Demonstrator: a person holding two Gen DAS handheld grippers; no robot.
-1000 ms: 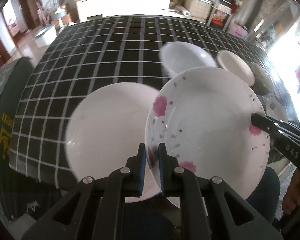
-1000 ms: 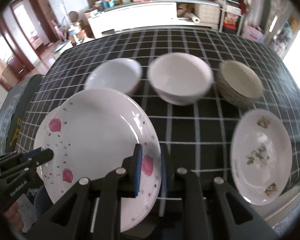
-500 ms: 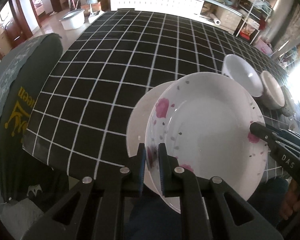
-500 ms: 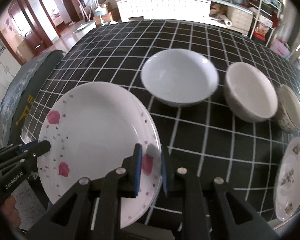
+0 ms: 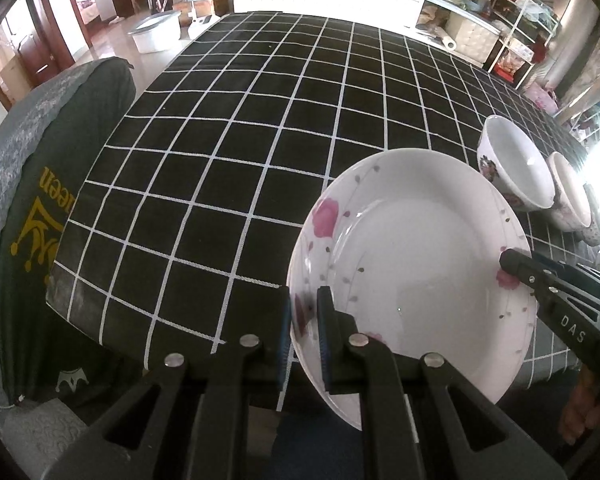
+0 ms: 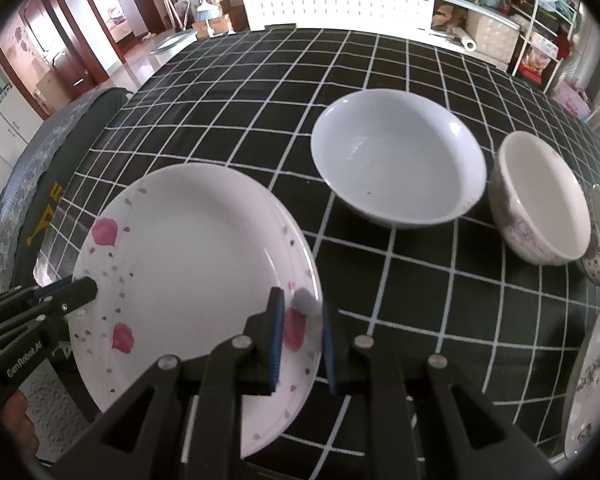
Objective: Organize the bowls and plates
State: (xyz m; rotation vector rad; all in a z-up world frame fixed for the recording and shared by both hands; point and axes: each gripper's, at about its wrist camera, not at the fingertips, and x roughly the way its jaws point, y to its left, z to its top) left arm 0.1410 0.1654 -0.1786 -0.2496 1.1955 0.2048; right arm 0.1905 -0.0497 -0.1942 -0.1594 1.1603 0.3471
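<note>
Two grippers, left gripper (image 5: 303, 328) at nine o'clock and right gripper (image 6: 302, 336) at three, are pinching the pink-flowered plate (image 6: 188, 264), so I'm lowering it level onto the checked tablecloth (image 5: 228, 152).

Daylight floods in from my right, blowing out that edge to white glare. Both views bend strongly at their dark round rims (fisheye), and my near fingers (image 6: 274, 336) look slightly soft.

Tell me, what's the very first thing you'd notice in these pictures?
The big white plate with pink flowers, held at the table's near edge by the left gripper and the right gripper, one on each side. Behind it on the black checked tablecloth sits a wide white bowl.
</note>
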